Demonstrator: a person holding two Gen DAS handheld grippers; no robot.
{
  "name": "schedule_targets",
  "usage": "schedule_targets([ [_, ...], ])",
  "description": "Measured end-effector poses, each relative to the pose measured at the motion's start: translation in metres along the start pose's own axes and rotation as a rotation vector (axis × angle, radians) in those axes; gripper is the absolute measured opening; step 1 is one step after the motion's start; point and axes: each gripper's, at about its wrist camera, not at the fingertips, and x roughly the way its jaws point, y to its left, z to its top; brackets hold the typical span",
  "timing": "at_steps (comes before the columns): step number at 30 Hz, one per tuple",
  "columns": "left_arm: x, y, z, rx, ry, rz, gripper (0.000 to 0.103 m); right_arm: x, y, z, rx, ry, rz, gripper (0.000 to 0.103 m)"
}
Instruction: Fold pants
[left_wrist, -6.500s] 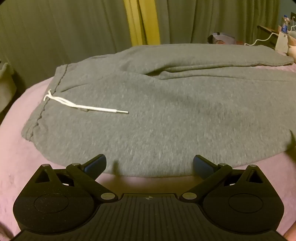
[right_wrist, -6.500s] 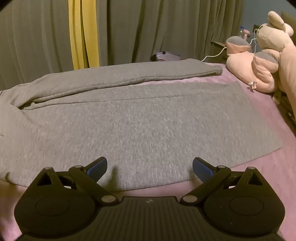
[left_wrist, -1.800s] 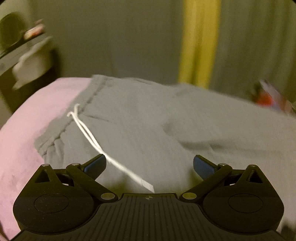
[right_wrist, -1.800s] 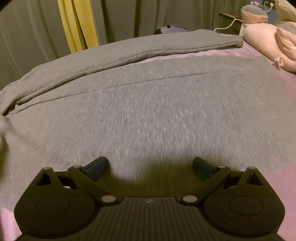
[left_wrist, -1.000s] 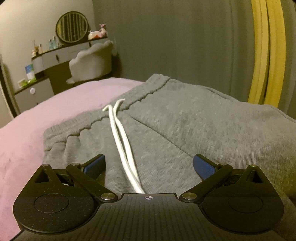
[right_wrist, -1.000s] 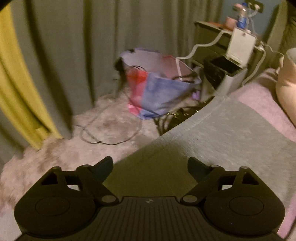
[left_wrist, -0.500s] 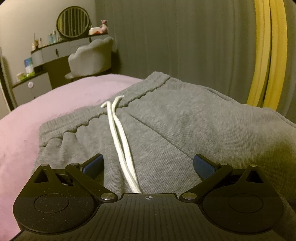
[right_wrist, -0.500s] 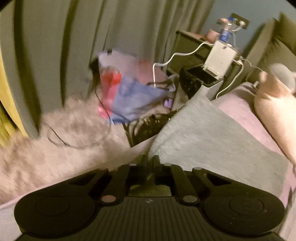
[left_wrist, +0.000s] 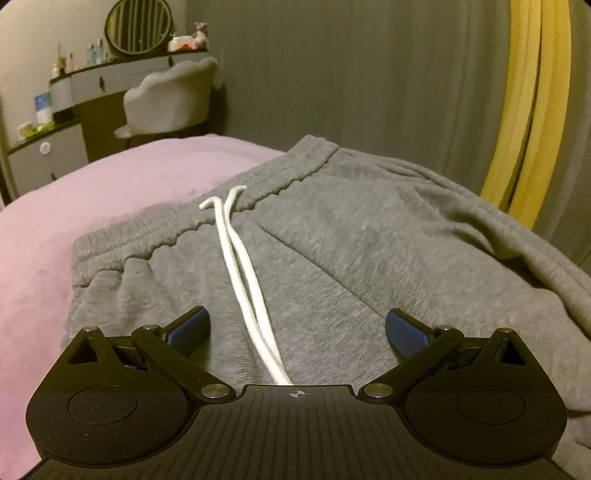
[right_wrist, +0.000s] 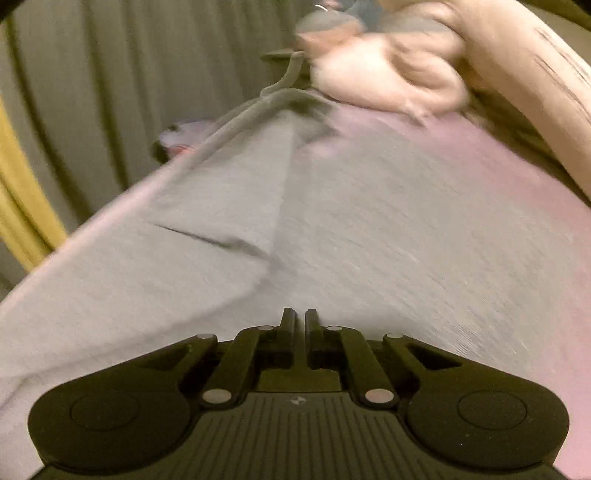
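Grey fleece sweatpants lie flat on pink bedspread, waistband far-left, white drawstring trailing toward camera. Left gripper hovers near drawstring, jaws wide apart, nothing between them. Right gripper – jaws nearly together, pinching grey leg fabric; view blurred. Cream plush toy far right.

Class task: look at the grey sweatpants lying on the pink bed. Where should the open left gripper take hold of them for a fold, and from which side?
Grip the ribbed elastic waistband of the grey sweatpants at its outer corner beside the pink bed cover. Probably come in from that bare side, since the band is a thick, raised edge there. Keep the left gripper off the loose white drawstring lying between its fingers.
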Motion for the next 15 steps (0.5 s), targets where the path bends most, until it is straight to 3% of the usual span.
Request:
schedule_targets([
  [1,-0.002,0.002,0.002,-0.011,0.005,-0.009,0.103,-0.003,-0.003,0.003,-0.009,-0.018,0.011,0.008],
  [2,-0.005,0.005,0.005,-0.025,0.006,-0.028,0.103,-0.006,0.000,0.009,-0.037,-0.035,0.006,0.017],
  [4,-0.011,0.008,0.011,-0.046,0.018,-0.094,0.103,-0.017,0.010,0.018,-0.099,-0.141,0.017,0.032],
  [5,-0.013,0.009,0.014,-0.042,0.023,-0.114,0.103,-0.020,0.020,0.021,-0.163,-0.197,0.040,0.044],
  [7,-0.020,0.007,0.018,-0.011,0.008,-0.148,0.103,-0.018,0.045,0.021,-0.319,-0.256,0.063,0.057],
  [9,-0.027,0.006,0.021,-0.003,0.030,-0.197,0.103,-0.005,0.070,0.022,-0.489,-0.279,0.083,0.058],
  [12,-0.034,0.007,0.032,-0.056,0.100,-0.344,0.103,0.036,0.100,0.013,-0.742,-0.274,-0.064,0.058],
  [13,-0.038,0.006,0.035,-0.067,0.105,-0.390,0.103,0.048,0.105,0.011,-0.792,-0.264,-0.092,0.048],
  [14,-0.041,0.002,0.039,-0.062,0.103,-0.427,0.103,0.056,0.107,0.009,-0.812,-0.283,-0.096,0.016],
  [15,-0.042,-0.003,0.044,-0.038,0.108,-0.460,0.103,0.059,0.107,0.009,-0.811,-0.292,-0.093,0.005],
])
